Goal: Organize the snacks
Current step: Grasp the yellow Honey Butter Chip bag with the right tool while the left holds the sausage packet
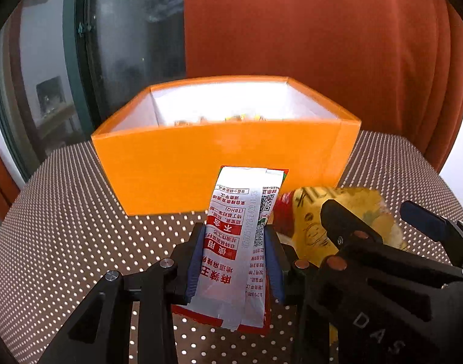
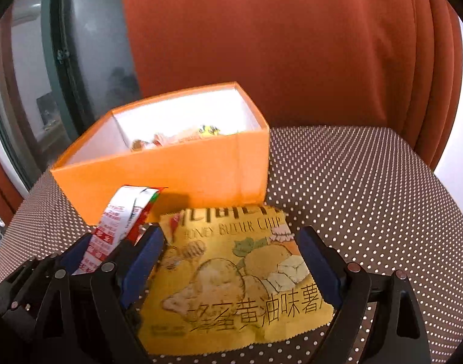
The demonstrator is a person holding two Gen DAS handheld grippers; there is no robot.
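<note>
Orange cardboard is the material of the open square box, which stands just ahead of both grippers on the brown desk with white dots. The left gripper is pinching a narrow silver and red foil snack sachet between its two blue pads; the sachet stands upright from the jaws, and its top edge reaches in front of the near wall of the box. The right gripper, just beside the left one, has its jaws spread wide around a yellow crinkled chip bag with printed potatoes; the pads appear to touch the two side edges of the bag, so I judge that it is held across its full width. Both packages are probably very light and soft. The foil looks slippery, and the chip bag is puffy and its content is fragile, so a hard squeeze could crush the chips. I think the sealed flat edges are the best places to take hold, and the middle of the sachet also works, as it does now. I count one box, one sachet, one chip bag and two grippers. Inside the box several small snacks lie already, but the white glare hides their number. Behind the box hangs a rust-red curtain.
</note>
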